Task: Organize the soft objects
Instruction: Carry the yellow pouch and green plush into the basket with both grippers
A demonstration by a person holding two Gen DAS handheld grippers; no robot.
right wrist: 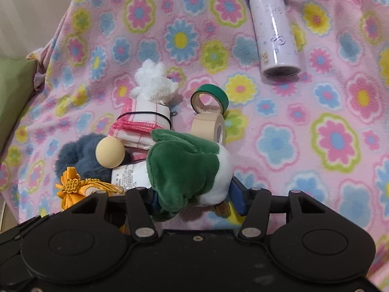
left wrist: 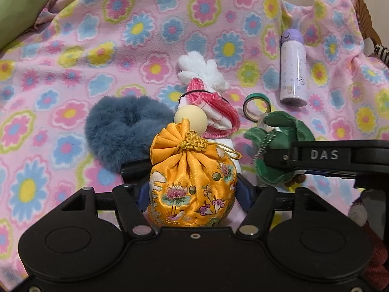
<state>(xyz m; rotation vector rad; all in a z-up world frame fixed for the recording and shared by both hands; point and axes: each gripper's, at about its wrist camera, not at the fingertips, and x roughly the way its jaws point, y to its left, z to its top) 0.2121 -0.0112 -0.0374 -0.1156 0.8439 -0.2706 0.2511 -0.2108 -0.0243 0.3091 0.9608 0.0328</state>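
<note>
Gathering soft things: left gripper [left wrist: 192, 189] fingers squeezed on the yellow silk pouch [left wrist: 192, 182] between them, right gripper [right wrist: 194, 194] fingers squeezed on the green plush toy [right wrist: 184, 170]; next, setting both down beside the fluffy blue scrunchie [left wrist: 121, 133] just ahead.

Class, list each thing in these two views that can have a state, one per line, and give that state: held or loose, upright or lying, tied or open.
Left hand-held gripper: shut on the pouch.
Orange pouch: drawstring tied, held.
Right hand-held gripper: shut on the plush.
Green plush: held.
Purple bottle: lying on the blanket, cap on.
Green tape roll: on edge.
Beige tape roll: on edge.
Folded cloths: bundled with a black band.
</note>
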